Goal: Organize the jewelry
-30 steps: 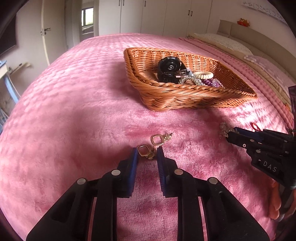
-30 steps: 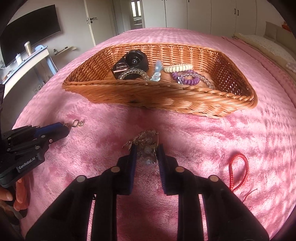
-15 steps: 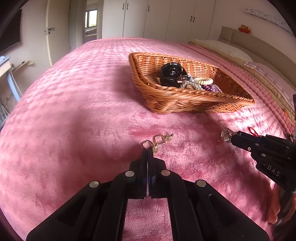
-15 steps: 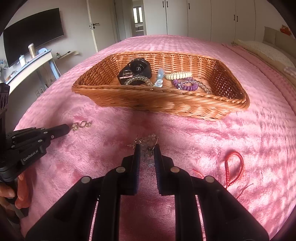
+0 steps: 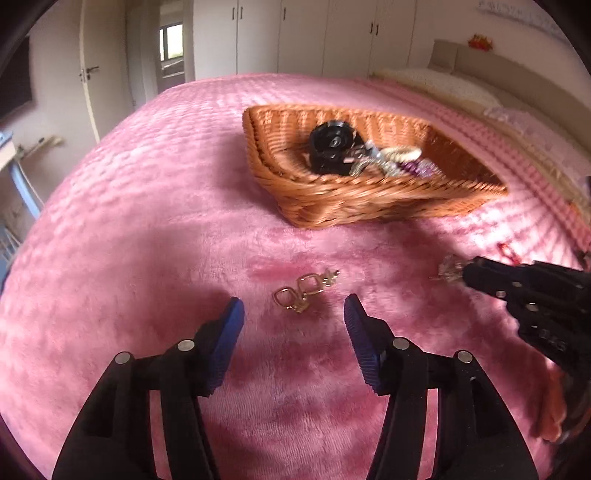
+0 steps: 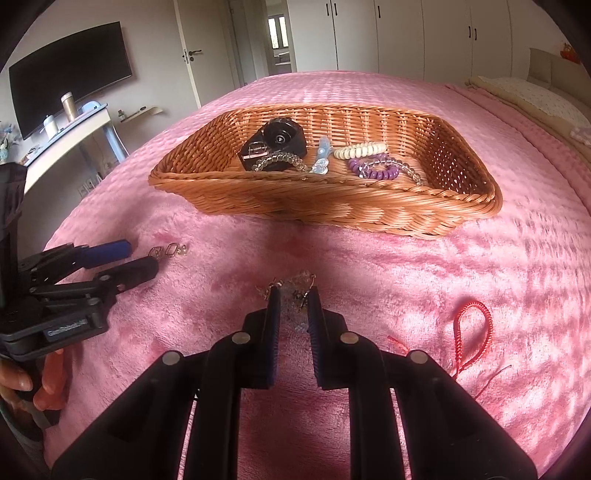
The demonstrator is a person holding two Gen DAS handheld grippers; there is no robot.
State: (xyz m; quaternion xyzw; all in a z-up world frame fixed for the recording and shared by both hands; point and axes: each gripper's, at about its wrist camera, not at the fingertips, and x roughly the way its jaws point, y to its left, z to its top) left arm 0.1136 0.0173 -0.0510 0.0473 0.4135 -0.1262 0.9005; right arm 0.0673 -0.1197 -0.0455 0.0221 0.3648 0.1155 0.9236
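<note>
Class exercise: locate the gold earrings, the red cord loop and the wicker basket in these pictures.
gold earrings (image 5: 303, 291): left wrist view, on the square links.
red cord loop (image 6: 474, 334): right wrist view, on its coiled left strand.
wicker basket (image 6: 332, 206): right wrist view, on the near woven wall.

A home bedroom: pink bedspread (image 6: 406, 266), pillow (image 6: 532, 96), white wardrobes (image 6: 406, 33), wall-mounted TV (image 6: 70, 92).

L gripper (image 5: 293, 314): jaws were shut 0.5 s ago, now spread wide; gold earrings (image 5: 304, 291) lie loose on blanket just ahead of tips, not held. R gripper (image 6: 293, 306): jaws a bit wider vs 0.5 s ago, crystal cluster (image 6: 295, 295) between fingers.
</note>
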